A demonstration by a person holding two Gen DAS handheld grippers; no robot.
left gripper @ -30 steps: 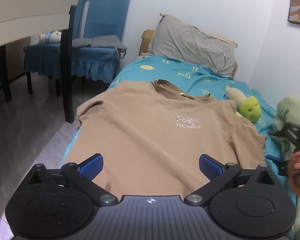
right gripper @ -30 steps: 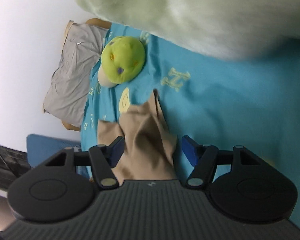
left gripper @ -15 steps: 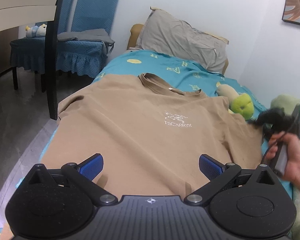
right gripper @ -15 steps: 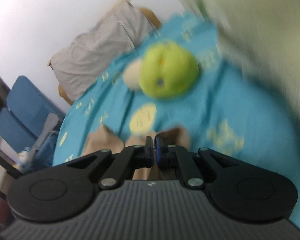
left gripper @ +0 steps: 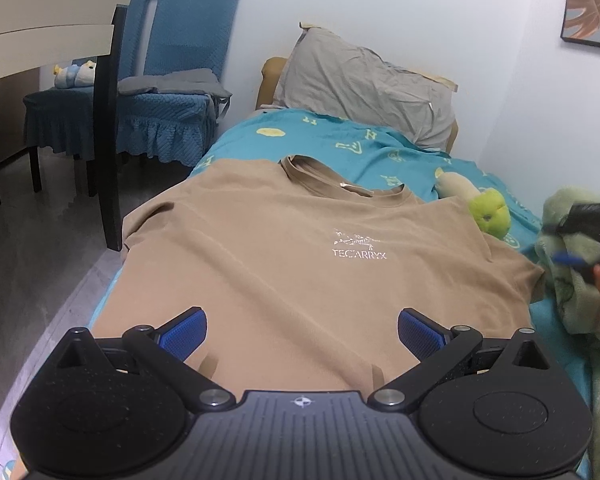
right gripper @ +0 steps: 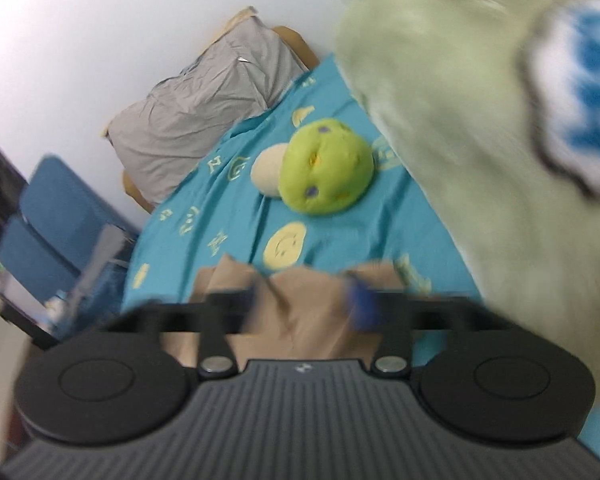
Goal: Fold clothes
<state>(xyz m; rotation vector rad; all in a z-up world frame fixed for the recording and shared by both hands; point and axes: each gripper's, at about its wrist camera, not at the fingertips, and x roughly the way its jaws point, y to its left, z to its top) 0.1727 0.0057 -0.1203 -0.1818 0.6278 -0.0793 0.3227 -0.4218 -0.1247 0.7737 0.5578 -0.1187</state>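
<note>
Tan T-shirt lies front-up and spread flat on the bed, collar toward the grey pillow, hem nearest the left camera. Laid out this way, probably so both sleeves can be reached and turned in; no fold made yet, by my reading.

Left hand-held gripper: jaws wide apart over the hem, blue pads clear of the cloth, nothing held. Likely parked there ready to pin or pick up the bottom edge.

Right hand-held gripper: blurred in its own view, jaws opening, tan sleeve cloth showing between and below them, pads not pressing on it. Seen from the left camera it sits at the right edge, beside the shirt's right sleeve, in front of a pale green plush. A small green plush toy lies just beyond the sleeve on the blue sheet.

Changes against earlier frames:
- 1 s ago the right jaws stood half open around a bunched sleeve; 0.5 s ago they were pinched shut; now they are wide again, so the sleeve appears let go.
- Right view has rolled; the pillow now sits more upright in frame.
- Left view nearly unchanged; shirt unmoved.
</note>
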